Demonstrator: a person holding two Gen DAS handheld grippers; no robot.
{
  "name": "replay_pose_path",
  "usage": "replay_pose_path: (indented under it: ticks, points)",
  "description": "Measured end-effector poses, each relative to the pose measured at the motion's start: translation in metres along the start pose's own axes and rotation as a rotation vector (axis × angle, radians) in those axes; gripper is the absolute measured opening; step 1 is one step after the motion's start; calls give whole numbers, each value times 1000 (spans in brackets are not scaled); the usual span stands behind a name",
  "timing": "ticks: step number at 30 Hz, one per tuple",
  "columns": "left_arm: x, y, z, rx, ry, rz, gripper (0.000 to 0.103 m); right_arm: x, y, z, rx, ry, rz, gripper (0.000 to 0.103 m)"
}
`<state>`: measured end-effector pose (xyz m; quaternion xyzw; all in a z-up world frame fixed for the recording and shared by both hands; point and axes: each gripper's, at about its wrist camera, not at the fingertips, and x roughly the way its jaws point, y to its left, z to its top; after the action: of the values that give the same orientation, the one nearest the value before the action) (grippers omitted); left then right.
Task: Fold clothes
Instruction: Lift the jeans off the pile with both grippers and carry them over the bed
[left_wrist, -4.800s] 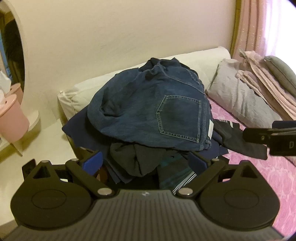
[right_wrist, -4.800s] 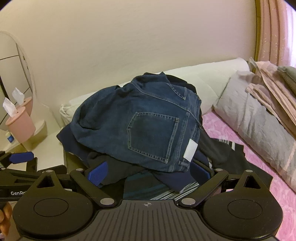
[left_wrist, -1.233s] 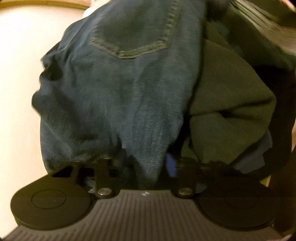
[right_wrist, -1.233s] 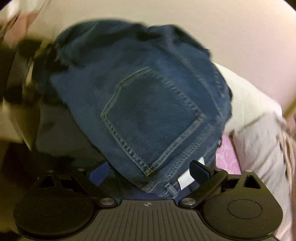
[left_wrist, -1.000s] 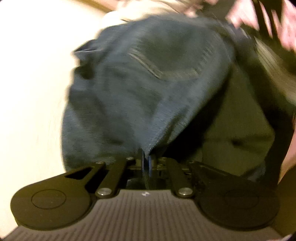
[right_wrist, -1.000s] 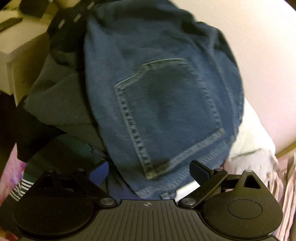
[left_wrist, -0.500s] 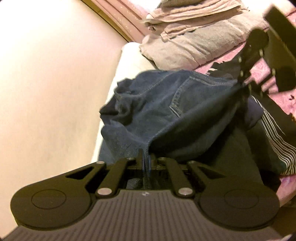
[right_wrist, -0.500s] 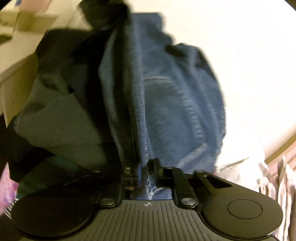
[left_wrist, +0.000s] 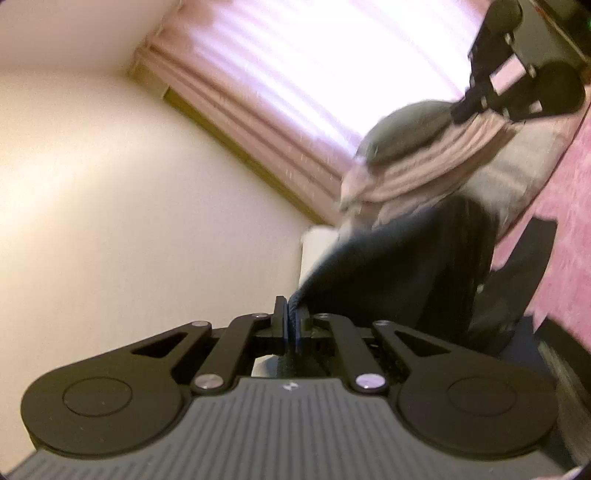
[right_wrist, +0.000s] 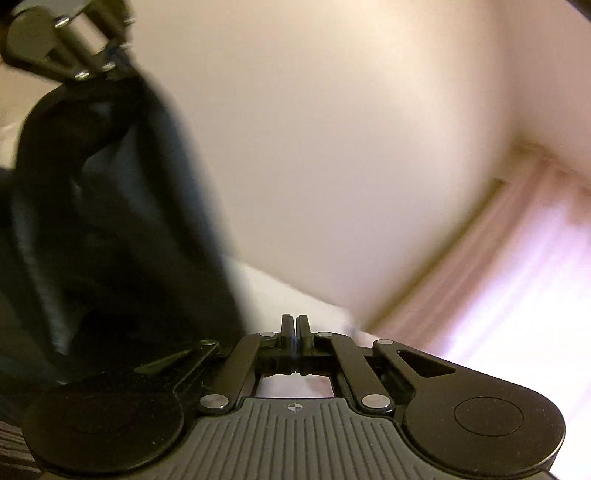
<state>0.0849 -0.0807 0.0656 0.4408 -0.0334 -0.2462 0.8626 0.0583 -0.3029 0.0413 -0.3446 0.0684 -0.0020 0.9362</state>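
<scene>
The dark blue jeans hang lifted between my two grippers, blurred and dark against the light. My left gripper is shut on an edge of the jeans. My right gripper is shut, with a thin strip of blue denim pinched between its fingers. In the right wrist view the jeans hang at the left, below the other gripper at the top left corner. In the left wrist view the right gripper's body shows at the top right.
A cream wall fills much of both views. Pink curtains cover a bright window. A pile of folded beige and grey bedding lies on the pink bedspread. A dark garment lies on the bed.
Both grippers closed on the jeans and lifted them off the clothes pile. Both cameras have tilted upward toward wall and curtains.
</scene>
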Motion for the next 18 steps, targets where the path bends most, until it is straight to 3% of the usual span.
replay_pose_path:
  ticks: [3, 8, 11, 12, 13, 14, 15, 18]
  points:
    - [-21, -38, 30, 42, 2, -21, 4, -51, -47, -25, 49, 42, -52, 0]
    - [-37, -85, 46, 112, 106, -63, 4, -117, -51, -88, 120, 147, 58, 0]
    - [-41, -92, 43, 124, 168, -58, 4, -139, -34, -112, 192, 215, 184, 0]
    - [-42, -89, 42, 111, 185, -56, 4, -141, -25, -113, 213, 226, 224, 20]
    - [-42, -87, 43, 104, 195, -52, 4, -141, -17, -111, 226, 215, 247, 68]
    - [-41, -83, 43, 99, 204, -50, 4, -141, -10, -110, 239, 204, 271, 84]
    - [-39, -79, 42, 98, 207, -52, 4, -141, -1, -109, 249, 194, 295, 88]
    - [-32, -67, 40, 95, 213, -59, 4, -134, 33, -98, 261, 183, 369, 88]
